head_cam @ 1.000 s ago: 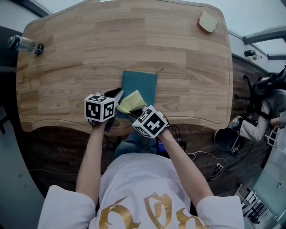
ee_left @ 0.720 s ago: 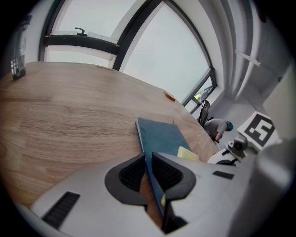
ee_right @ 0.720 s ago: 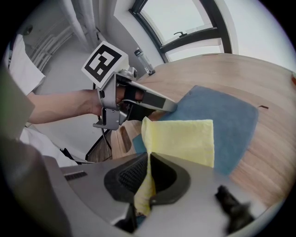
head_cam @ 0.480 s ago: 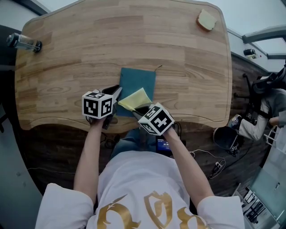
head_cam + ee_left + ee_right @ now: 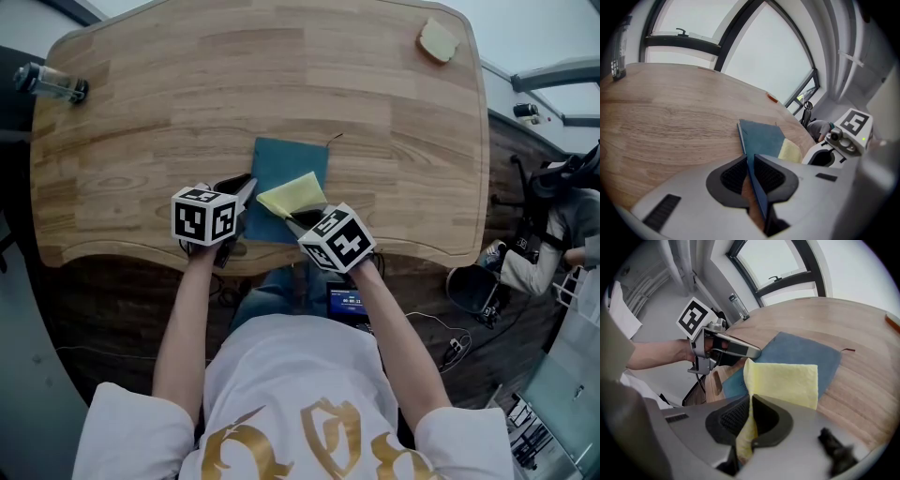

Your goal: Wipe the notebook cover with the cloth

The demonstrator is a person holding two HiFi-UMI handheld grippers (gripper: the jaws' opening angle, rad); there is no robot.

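Observation:
A teal notebook (image 5: 286, 169) lies near the front edge of the wooden table (image 5: 141, 112). My left gripper (image 5: 242, 199) is shut on the notebook's near left edge; in the left gripper view the notebook cover (image 5: 761, 138) runs between the jaws. My right gripper (image 5: 295, 220) is shut on a yellow cloth (image 5: 292, 195), which spreads over the notebook's near right part. In the right gripper view the cloth (image 5: 785, 380) fans out ahead of the jaws over the blue notebook (image 5: 806, 352), with the left gripper (image 5: 757, 351) beyond it.
A clear bottle (image 5: 47, 84) lies at the table's far left edge. A pale bread-like piece (image 5: 436, 40) sits at the far right corner. A seated person (image 5: 553, 244) and cables on the floor are to the right of the table.
The right gripper with the yellow cloth has shifted right across the notebook's near part. The left gripper has stayed on the notebook's left edge.

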